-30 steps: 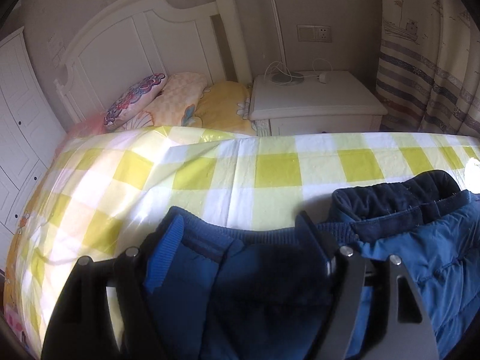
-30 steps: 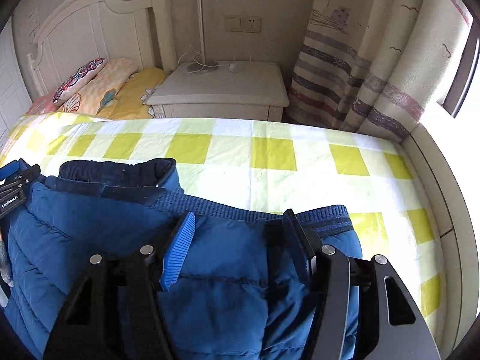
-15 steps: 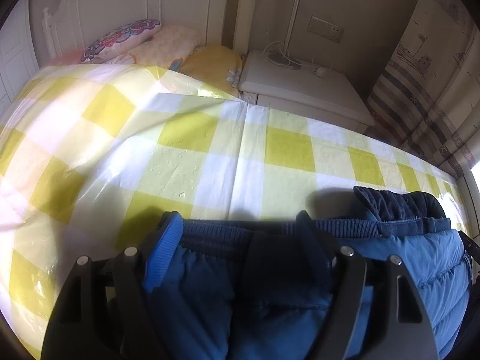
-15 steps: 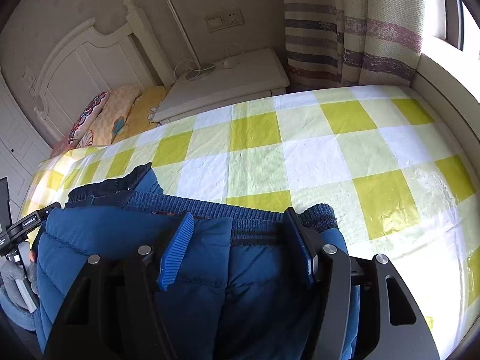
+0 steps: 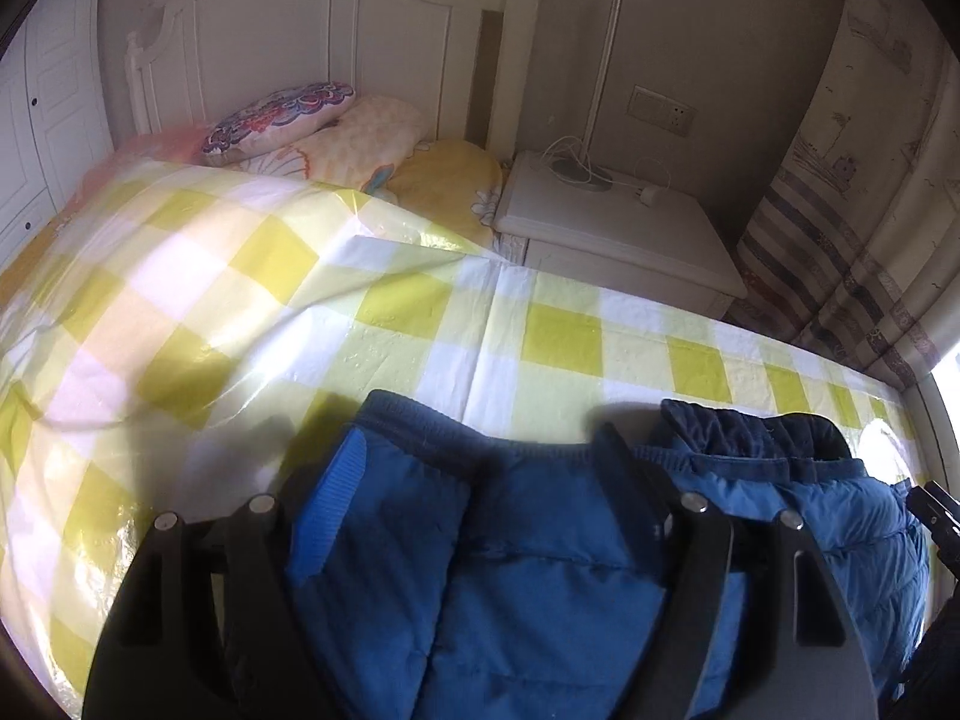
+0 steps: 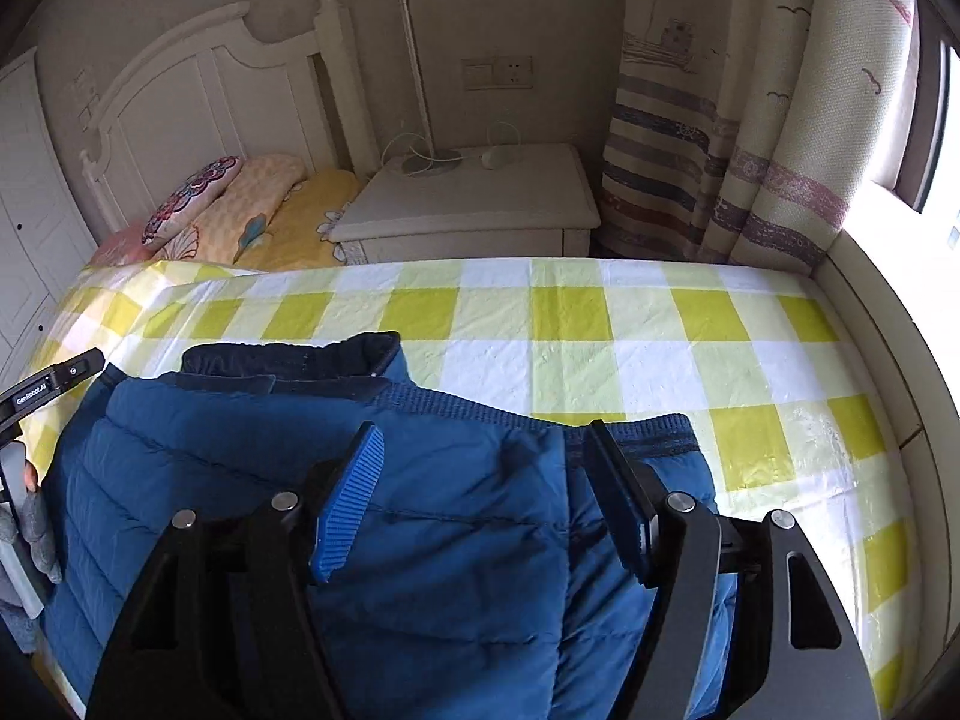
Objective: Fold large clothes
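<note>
Now, biggest first: the bed point(image 6: 540, 324) fills both my views, covered in a glossy yellow-and-white checked sheet point(image 5: 420, 324) that humps up toward nine o'clock in my left view; its white headboard point(image 6: 198, 102) stands at about eleven o'clock, with a white wardrobe point(image 5: 42, 138) beside it at the far nine-to-ten edge; a striped curtain point(image 6: 720, 138) hangs at one to two o'clock, and bright window light comes in at three.

Next, the task's thing: a blue quilted jacket point(image 6: 300, 468) lies on the near part of the sheet, filling the six o'clock part of both views; its ribbed hem runs across just ahead of my fingertips, and its dark collar point(image 6: 288, 360) sits up at ten o'clock in my right view, one o'clock in my left.

Then the white nightstand point(image 6: 480, 198) at twelve o'clock, touching the bed's far side; on it stand a thin lamp point(image 6: 420, 96) and a looped white cable.

Three pillows point(image 5: 336, 126) are stacked by the headboard at eleven.

My left gripper point(image 5: 480, 468) has its jaws apart, the jacket's padded corner lying between them with the pads off it; my right gripper point(image 6: 480, 450) is opening, jacket fabric between the jaws and clear of the pads.
</note>
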Motion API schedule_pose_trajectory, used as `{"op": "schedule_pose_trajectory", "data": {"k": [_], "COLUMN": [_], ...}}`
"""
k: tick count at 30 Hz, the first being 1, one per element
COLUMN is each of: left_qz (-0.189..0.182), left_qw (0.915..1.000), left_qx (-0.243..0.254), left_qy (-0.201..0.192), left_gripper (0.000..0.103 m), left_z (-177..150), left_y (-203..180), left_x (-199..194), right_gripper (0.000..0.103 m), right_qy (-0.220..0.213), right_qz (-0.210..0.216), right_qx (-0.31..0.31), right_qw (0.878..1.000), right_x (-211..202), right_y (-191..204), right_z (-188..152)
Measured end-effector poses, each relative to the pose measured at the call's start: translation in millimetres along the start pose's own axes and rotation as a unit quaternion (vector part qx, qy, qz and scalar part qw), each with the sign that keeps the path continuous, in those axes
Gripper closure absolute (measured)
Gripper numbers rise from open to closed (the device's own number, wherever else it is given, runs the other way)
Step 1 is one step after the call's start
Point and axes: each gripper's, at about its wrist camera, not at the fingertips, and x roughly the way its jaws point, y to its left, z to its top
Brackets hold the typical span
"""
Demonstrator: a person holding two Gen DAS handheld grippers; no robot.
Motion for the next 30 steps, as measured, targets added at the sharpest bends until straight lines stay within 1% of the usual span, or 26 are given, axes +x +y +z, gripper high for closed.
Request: {"op": "schedule_pose_trajectory", "data": {"k": [1, 3, 4, 5, 6, 7, 8, 9, 10, 11, 12, 14, 15, 16, 17, 18, 19, 20, 21, 22, 24, 25, 28, 29, 30], "left_qz": [-0.010, 0.011, 0.014, 0.018, 0.032, 0.055, 0.067, 0.055, 0.020, -0.002, 0.000, 0.040, 0.054, 0.064, 0.067, 0.057, 0.034, 0.004, -0.015, -0.018, -0.013, -0.015, -0.016, -0.012, -0.005], "left_qw": [0.9998, 0.9974, 0.9955, 0.9929, 0.9894, 0.9850, 0.9832, 0.9863, 0.9918, 0.9955, 0.9977, 0.9981, 0.9972, 0.9965, 0.9965, 0.9969, 0.9966, 0.9950, 0.9935, 0.9939, 0.9955, 0.9954, 0.9939, 0.9942, 0.9947], "left_qx": [0.015, 0.066, 0.091, 0.116, 0.142, 0.164, 0.169, 0.149, 0.110, 0.071, 0.046, 0.046, 0.051, 0.053, 0.048, 0.034, 0.008, -0.027, -0.049, -0.051, -0.038, -0.039, -0.066, -0.068, -0.067], "left_qy": [-0.013, -0.025, -0.025, -0.019, -0.010, -0.001, 0.018, 0.044, 0.061, 0.063, 0.049, 0.006, -0.005, -0.002, 0.014, 0.042, 0.075, 0.097, 0.102, 0.097, 0.086, 0.087, 0.086, 0.083, 0.078], "left_gripper": [0.020, 0.017, 0.015, 0.014, 0.014, 0.014, 0.014, 0.013, 0.013, 0.013, 0.013, 0.014, 0.014, 0.014, 0.014, 0.014, 0.013, 0.012, 0.012, 0.012, 0.013, 0.013, 0.013, 0.013, 0.013], "left_z": [-4, -15, -23, -32, -41, -50, -57, -59, -57, -53, -48, -41, -39, -37, -35, -35, -37, -39, -41, -42, -42, -43, -43, -43, -43], "left_y": [-15, -53, -71, -88, -100, -109, -108, -99, -82, -64, -49, -23, -9, 6, 22, 37, 52, 66, 74, 75, 70, 68, 76, 77, 76], "left_x": [-15, -31, -33, -30, -22, -11, 4, 18, 25, 24, 18, 3, -1, 0, 5, 13, 23, 31, 33, 32, 31, 33, 34, 32, 29], "right_gripper": [0.031, 0.029, 0.029, 0.028, 0.028, 0.028, 0.027, 0.026, 0.026, 0.026, 0.026, 0.026, 0.026, 0.026, 0.025, 0.023, 0.023, 0.023, 0.023, 0.023, 0.022, 0.022, 0.022, 0.023, 0.024], "right_qy": [-0.002, 0.011, 0.024, 0.037, 0.043, 0.042, 0.041, 0.045, 0.048, 0.048, 0.044, 0.031, 0.026, 0.025, 0.025, 0.024, 0.024, 0.021, 0.019, 0.017, 0.023, 0.025, 0.016, 0.013, 0.012], "right_qz": [0.005, 0.006, 0.011, 0.009, -0.010, -0.021, -0.013, 0.000, 0.008, 0.005, -0.006, -0.033, -0.052, -0.065, -0.064, -0.058, -0.035, -0.004, 0.012, 0.017, 0.022, 0.028, 0.050, 0.050, 0.040], "right_qx": [-0.032, -0.111, -0.148, -0.181, -0.209, -0.216, -0.202, -0.179, -0.153, -0.132, -0.120, -0.099, -0.084, -0.062, -0.033, -0.002, 0.033, 0.066, 0.083, 0.088, 0.087, 0.093, 0.112, 0.114, 0.112], "right_qw": [0.999, 0.994, 0.989, 0.983, 0.977, 0.975, 0.978, 0.983, 0.987, 0.990, 0.992, 0.994, 0.995, 0.996, 0.997, 0.998, 0.999, 0.998, 0.996, 0.996, 0.996, 0.995, 0.992, 0.992, 0.993], "right_x": [-8, -12, -9, -3, 5, 10, 11, 12, 11, 9, 6, -2, -5, -7, -8, -6, -5, -3, -2, -1, 3, 5, 3, 0, -5], "right_y": [23, 70, 91, 107, 118, 121, 116, 107, 95, 83, 71, 44, 27, 9, -11, -30, -48, -61, -69, -71, -69, -71, -78, -78, -76], "right_z": [-3, -15, -24, -35, -45, -52, -54, -51, -49, -46, -46, -47, -47, -49, -51, -55, -60, -64, -66, -66, -66, -65, -66, -66, -65]}}
